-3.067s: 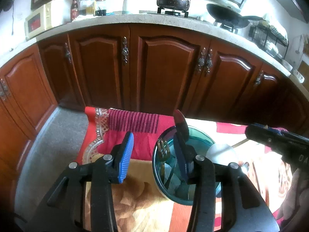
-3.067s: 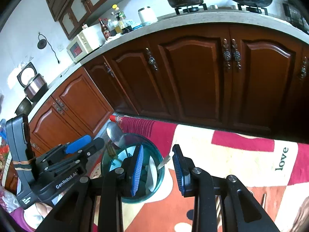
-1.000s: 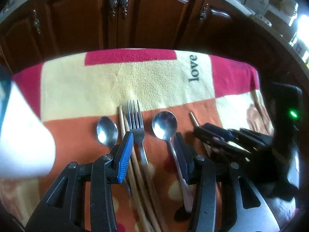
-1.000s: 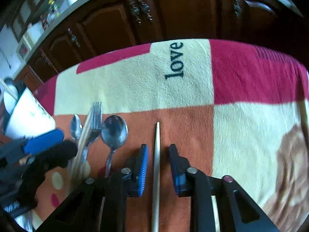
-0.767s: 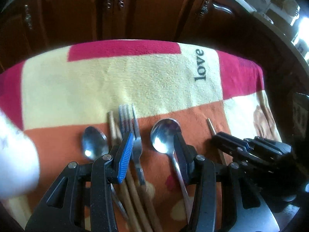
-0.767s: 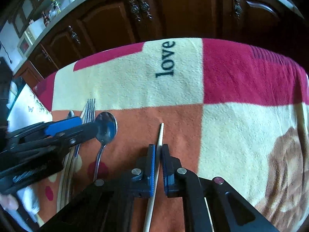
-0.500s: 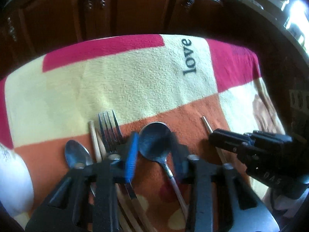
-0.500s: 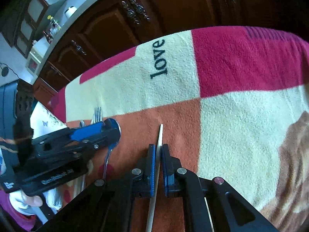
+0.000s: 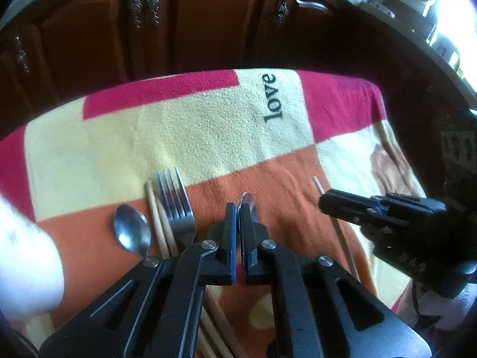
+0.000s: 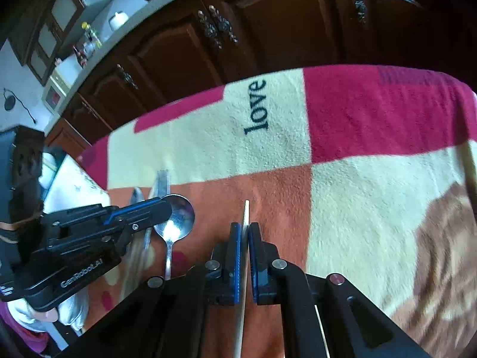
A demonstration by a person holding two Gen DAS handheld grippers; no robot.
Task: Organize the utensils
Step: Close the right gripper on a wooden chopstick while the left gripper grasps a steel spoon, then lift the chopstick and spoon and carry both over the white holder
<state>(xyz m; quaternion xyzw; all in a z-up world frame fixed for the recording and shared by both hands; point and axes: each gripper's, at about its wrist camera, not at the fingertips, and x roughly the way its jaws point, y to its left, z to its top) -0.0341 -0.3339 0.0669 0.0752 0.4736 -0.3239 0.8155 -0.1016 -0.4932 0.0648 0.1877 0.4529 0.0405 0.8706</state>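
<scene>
**A:** What has changed since half a second back?

**B:** The left gripper [image 9: 238, 208] has closed. Its jaws stood apart around the large spoon [image 10: 176, 218] then; now they are pinched on the spoon's bowl, and in the left wrist view only a sliver of that bowl shows above the pads, at centre frame.

**A:** And the right one?

**B:** The right gripper [image 10: 244, 229] is still clamped on the pale chopstick [image 10: 246, 211], whose tip pokes out just above the pads, lower centre of the right wrist view. In the left wrist view the same chopstick [image 9: 320, 186] runs under that gripper [image 9: 326, 203] at right of frame.

**A:** Where are the other utensils?

**B:** Left of centre in the left wrist view, on the orange patch of the blanket [image 9: 193, 125]: a small spoon [image 9: 131, 229], bowl up, then a pair of wooden chopsticks [image 9: 156, 217] just beside it, then the fork [image 9: 176, 200] with its tines pointing towards the top of the frame. The fork touches or overlaps the chopsticks; I cannot tell which.

**A:** Anything else?

**B:** A blurred white object [image 9: 23, 262] at the lower left edge, and dark wooden cabinet doors [image 9: 208, 21] across the top. The word "love" [image 10: 256, 107] is printed on the cream patch.
</scene>
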